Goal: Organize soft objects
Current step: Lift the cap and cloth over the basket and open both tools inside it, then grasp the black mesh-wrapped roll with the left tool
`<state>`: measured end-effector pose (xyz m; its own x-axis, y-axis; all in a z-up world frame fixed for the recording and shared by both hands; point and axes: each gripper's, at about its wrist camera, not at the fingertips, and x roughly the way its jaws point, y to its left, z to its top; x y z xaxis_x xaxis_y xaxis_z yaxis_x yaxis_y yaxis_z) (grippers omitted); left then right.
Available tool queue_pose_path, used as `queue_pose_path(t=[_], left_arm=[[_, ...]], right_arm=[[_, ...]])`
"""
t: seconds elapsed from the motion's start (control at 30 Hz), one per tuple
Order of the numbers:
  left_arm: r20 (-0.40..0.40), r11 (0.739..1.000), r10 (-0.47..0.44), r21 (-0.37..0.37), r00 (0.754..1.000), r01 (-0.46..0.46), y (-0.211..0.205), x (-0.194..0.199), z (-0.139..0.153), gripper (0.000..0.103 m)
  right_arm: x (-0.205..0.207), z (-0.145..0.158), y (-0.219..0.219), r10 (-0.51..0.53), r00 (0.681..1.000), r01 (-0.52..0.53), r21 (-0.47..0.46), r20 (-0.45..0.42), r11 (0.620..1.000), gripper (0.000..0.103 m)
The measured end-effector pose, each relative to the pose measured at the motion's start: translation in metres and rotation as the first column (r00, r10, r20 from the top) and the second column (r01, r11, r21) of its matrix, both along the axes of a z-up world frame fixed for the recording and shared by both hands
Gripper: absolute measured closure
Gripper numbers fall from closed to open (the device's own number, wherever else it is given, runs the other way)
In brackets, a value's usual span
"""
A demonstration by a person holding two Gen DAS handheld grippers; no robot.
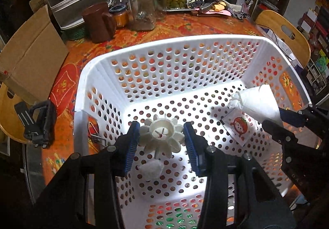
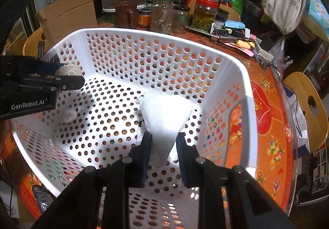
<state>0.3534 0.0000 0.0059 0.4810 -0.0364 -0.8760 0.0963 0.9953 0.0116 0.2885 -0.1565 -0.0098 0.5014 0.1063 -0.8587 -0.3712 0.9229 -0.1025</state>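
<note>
A: Inside the white perforated basket (image 1: 123, 77) on the worktop (image 1: 67, 87), what does each gripper carry?

B: The left gripper (image 1: 161, 136) sits above the basket floor with the flower-shaped soft toy (image 1: 161, 136) between its blue pads (image 1: 131, 142). The pads flank the outer petals; whether they press the toy cannot be told. A small white fluffy ball (image 1: 151, 169) lies on the floor just below it.

A: And the right one?

B: The right gripper (image 2: 163, 146) is closed on the narrow end of a white folded cloth (image 2: 166, 114), whose wide end points forward, over the basket floor near its right wall. Below the cloth lies a small printed sachet (image 1: 239, 126).

A: How do the two stand to each other?

B: Side by side over the basket, well apart, each visible at the edge of the other's view.

A: Beyond the basket?

B: Glass jars (image 1: 143, 9), a brown mug (image 1: 100, 21) and a cardboard box (image 1: 30, 56) crowd the worktop's far side.
</note>
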Motion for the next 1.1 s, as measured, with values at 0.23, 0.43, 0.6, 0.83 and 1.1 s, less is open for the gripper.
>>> queue_pose_path(t=[0.23,0.43,0.6,0.83,1.1], left_arm=[[0.011,1.0,0.014,0.008,1.0,-0.014,0.004,-0.001,0.001,0.062],[0.039,1.0,0.02,0.007,0.999,-0.02,0.007,-0.005,0.007,0.061],[0.112,1.0,0.02,-0.022,0.994,-0.018,0.012,-0.02,0.033,0.034],[0.212,1.0,0.025,-0.011,0.977,-0.024,0.021,-0.051,0.071,0.009],[0.291,0.998,0.061,-0.031,0.955,-0.054,0.035,-0.099,0.1,0.0]], right_arm=[[0.001,0.0,0.0,0.003,1.0,-0.003,0.015,-0.001,1.0,0.074],[-0.003,0.002,0.005,0.011,1.0,-0.011,0.025,0.016,1.0,0.057],[-0.013,0.018,0.004,0.013,0.998,-0.015,0.025,0.063,1.0,0.029],[-0.024,0.038,-0.016,-0.03,0.993,0.021,0.081,0.11,0.996,0.008],[-0.054,0.062,-0.042,-0.085,0.981,0.056,0.164,0.176,0.985,0.0]])
